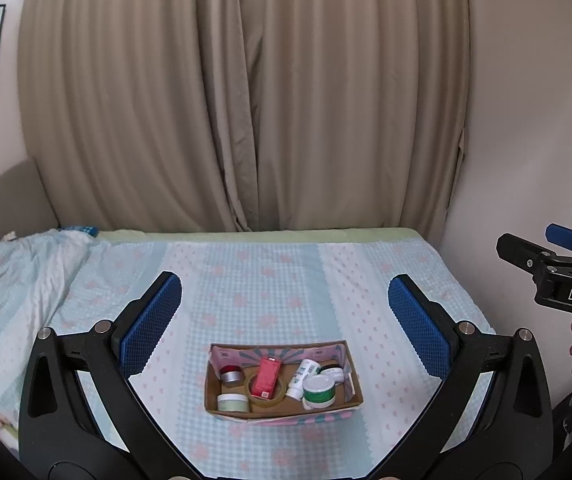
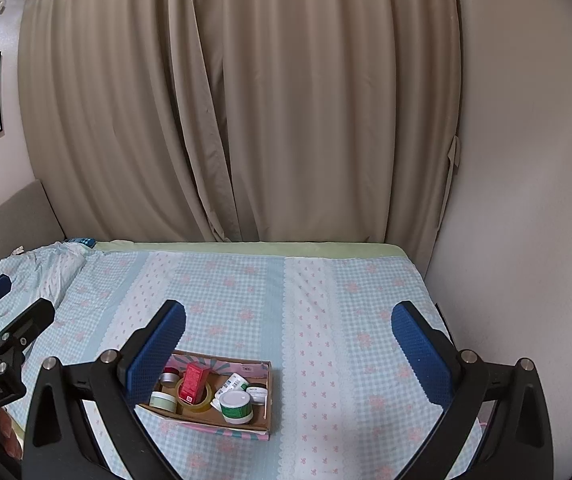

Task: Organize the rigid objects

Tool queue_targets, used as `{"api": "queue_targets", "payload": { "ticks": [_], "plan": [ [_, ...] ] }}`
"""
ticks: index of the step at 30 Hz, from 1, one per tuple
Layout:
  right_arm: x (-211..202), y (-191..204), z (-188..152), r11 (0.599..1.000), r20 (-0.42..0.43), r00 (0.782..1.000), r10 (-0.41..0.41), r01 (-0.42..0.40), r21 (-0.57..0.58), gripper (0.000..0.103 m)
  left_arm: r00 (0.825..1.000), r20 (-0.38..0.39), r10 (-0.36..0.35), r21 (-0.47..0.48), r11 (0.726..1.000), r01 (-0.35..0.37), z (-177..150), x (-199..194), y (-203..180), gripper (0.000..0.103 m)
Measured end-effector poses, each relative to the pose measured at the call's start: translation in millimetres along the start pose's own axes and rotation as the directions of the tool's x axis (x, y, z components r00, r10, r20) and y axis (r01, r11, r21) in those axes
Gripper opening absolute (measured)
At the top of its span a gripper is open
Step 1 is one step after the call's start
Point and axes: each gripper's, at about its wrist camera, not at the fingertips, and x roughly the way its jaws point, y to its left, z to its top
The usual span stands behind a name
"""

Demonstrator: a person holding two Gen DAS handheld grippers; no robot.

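Both grippers, left [image 1: 285, 322] and right [image 2: 288, 346], hang spread wide with nothing in them. Down on the bed [image 1: 269, 280] sits a box [image 1: 281, 408] of hard little jars. The red carton [image 1: 266, 376] looks light; pinch its flat sides.

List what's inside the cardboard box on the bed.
Inside the cardboard box: red carton on tape roll, silver tin, pale-green jar, green-banded jar, white bottle, another jar, half-hidden.

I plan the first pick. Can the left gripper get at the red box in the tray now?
Probably yes. The left gripper is open, the red box lies on top of the tape roll, and nothing covers it.
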Motion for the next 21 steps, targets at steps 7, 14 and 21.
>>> {"api": "queue_targets", "payload": {
  "ticks": [7,14,21],
  "plan": [
    [0.5,0.1,0.7,1.000,0.001,1.000,-0.002,0.002,0.000,0.103,1.000,0.010,0.006,0.003,1.000,-0.006,1.3,-0.4,-1.4,0.103],
    [0.8,0.1,1.9,1.000,0.000,1.000,-0.005,0.005,0.000,0.103,0.998,0.042,0.045,0.021,0.999,-0.046,2.2,-5.6,-8.4,0.103],
    [0.9,-0.1,1.8,1.000,0.000,1.000,-0.005,0.005,0.000,0.103,0.993,0.087,0.079,0.038,0.996,-0.083,2.5,-12.4,-13.7,0.103]
  ]
}}
